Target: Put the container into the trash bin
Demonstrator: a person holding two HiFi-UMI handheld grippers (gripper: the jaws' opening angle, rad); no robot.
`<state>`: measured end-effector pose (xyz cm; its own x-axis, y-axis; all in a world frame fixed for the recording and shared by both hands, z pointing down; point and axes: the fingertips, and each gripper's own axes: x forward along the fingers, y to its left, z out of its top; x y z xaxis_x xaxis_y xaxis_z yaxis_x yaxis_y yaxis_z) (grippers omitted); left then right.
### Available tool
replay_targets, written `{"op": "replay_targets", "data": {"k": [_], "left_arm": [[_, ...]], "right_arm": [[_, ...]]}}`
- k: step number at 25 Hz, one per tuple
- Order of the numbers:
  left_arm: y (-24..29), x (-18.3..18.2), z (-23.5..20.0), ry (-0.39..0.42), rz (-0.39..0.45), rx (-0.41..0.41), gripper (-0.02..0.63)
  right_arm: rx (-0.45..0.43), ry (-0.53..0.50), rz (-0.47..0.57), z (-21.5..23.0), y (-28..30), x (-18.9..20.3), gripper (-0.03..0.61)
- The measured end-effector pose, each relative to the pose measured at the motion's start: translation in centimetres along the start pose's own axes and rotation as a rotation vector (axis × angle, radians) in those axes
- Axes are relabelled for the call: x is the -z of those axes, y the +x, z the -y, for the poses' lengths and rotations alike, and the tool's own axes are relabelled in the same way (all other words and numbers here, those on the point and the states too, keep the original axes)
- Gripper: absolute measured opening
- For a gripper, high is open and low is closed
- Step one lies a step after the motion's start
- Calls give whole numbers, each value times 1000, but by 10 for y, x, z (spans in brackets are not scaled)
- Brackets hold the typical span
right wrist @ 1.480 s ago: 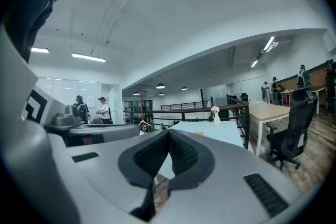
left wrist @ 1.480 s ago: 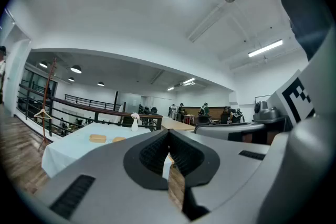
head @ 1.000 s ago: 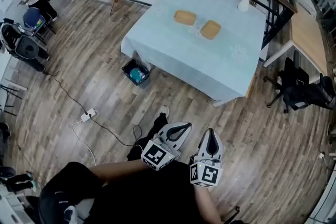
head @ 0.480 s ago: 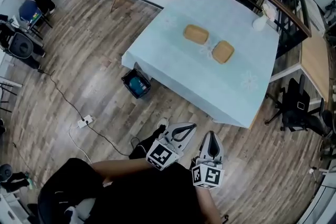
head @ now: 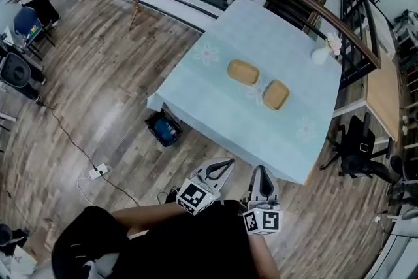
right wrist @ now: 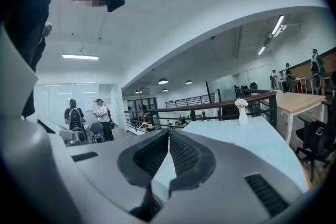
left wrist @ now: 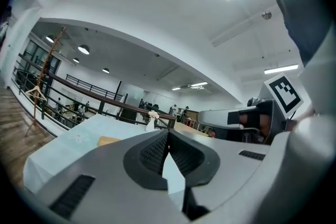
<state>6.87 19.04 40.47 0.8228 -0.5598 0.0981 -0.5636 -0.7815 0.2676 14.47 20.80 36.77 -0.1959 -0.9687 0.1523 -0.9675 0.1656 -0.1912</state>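
Note:
Two tan containers (head: 243,72) (head: 275,94) lie side by side on the light blue tablecloth (head: 215,101). The dark trash bin (head: 164,129), with blue stuff inside, stands on the wood floor at the table's near left corner. Both grippers are held close to the person's body, short of the table's near edge. My left gripper (head: 225,164) (left wrist: 168,134) is shut and empty. Beside it, my right gripper (head: 260,170) (right wrist: 168,134) is shut too, with nothing in it. One container (left wrist: 107,140) shows just past the left jaws.
A white vase (head: 319,54) (right wrist: 241,113) with flowers stands at the table's far right corner. A railing (head: 307,0) runs behind the table. On the floor at left lie a power strip (head: 96,172) and its cable. An office chair (head: 356,160) and a wooden desk (head: 382,85) are at right.
The person has walked towards the table, which now lies closer to the grippers in the head view. Both grippers stay shut and side by side in front of the body.

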Motion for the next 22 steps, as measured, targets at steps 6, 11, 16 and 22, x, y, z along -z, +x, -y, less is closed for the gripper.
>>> {"op": "replay_targets", "data": {"k": [6, 11, 16, 22], "left_arm": [[3, 2, -43, -89, -13, -61, 11], [29, -11, -68, -63, -12, -72, 11], [62, -23, -104, -17, -25, -118, 11], [105, -34, -153, 10, -50, -151, 11]], "right_arm": [[-1, 21, -58, 2, 38, 13, 35], [34, 71, -115, 27, 72, 32, 35], [48, 99, -148, 59, 128, 43, 35], [88, 123, -183, 95, 203, 51, 35]]}}
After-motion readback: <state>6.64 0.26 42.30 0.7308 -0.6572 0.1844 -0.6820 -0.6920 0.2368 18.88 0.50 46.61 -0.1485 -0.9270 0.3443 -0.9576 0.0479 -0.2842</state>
